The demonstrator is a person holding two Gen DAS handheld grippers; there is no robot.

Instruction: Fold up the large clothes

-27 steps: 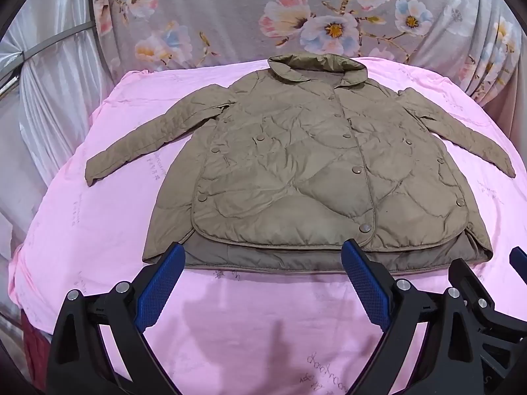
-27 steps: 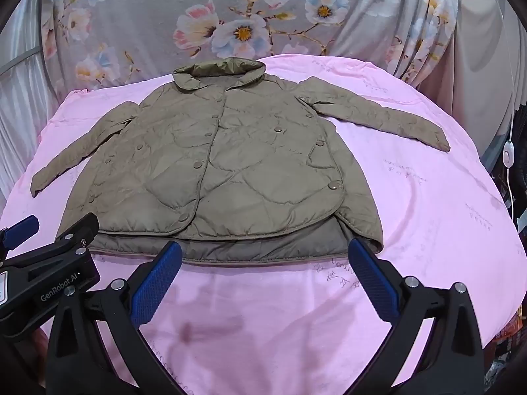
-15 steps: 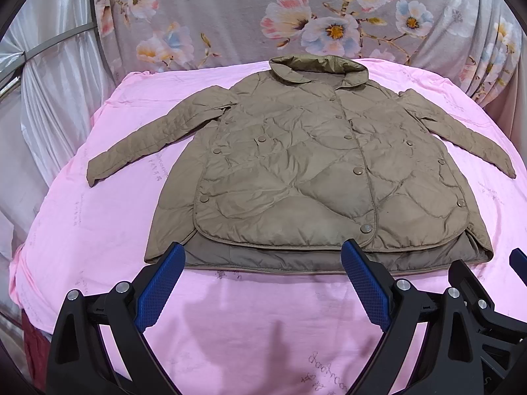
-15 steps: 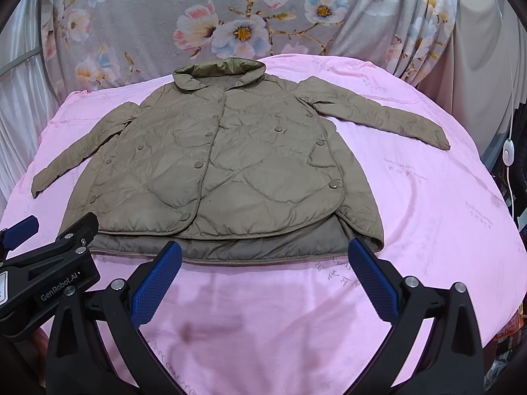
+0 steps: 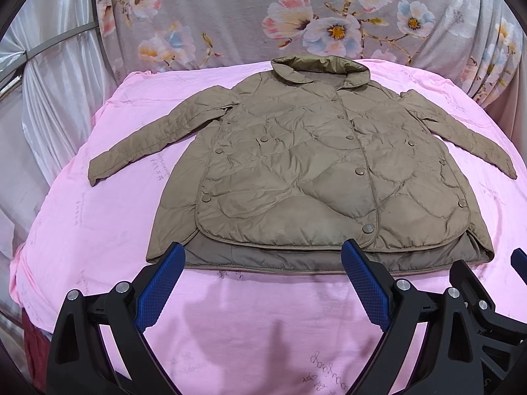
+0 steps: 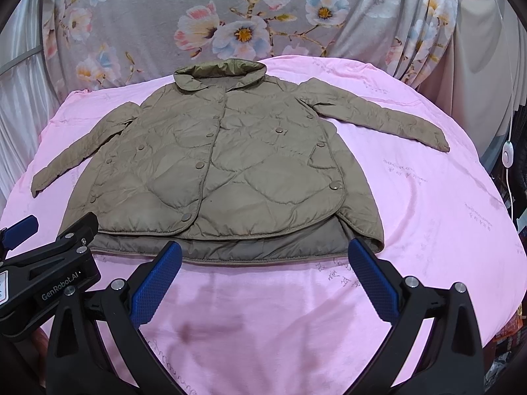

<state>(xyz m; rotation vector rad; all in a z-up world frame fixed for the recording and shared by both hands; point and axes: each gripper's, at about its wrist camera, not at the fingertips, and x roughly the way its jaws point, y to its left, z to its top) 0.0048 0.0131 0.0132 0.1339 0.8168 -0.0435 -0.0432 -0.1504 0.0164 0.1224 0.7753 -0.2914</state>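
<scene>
An olive-brown quilted jacket [image 5: 306, 171] lies flat and buttoned on a pink sheet [image 5: 98, 230], collar at the far side, both sleeves spread outward. It also shows in the right wrist view [image 6: 224, 171]. My left gripper [image 5: 263, 279] is open and empty, held just short of the jacket's near hem. My right gripper [image 6: 266, 276] is open and empty, also just short of the hem. The left gripper's body shows at the lower left of the right wrist view [image 6: 49, 270].
A grey floral cloth [image 5: 296, 23] hangs behind the bed. White curtains [image 5: 42, 98] hang at the left. A white cord with a switch [image 6: 507, 158] hangs at the right beyond the sheet's edge.
Both grippers stay open near the hem. The left wrist view has shifted very slightly; the jacket has not moved.
</scene>
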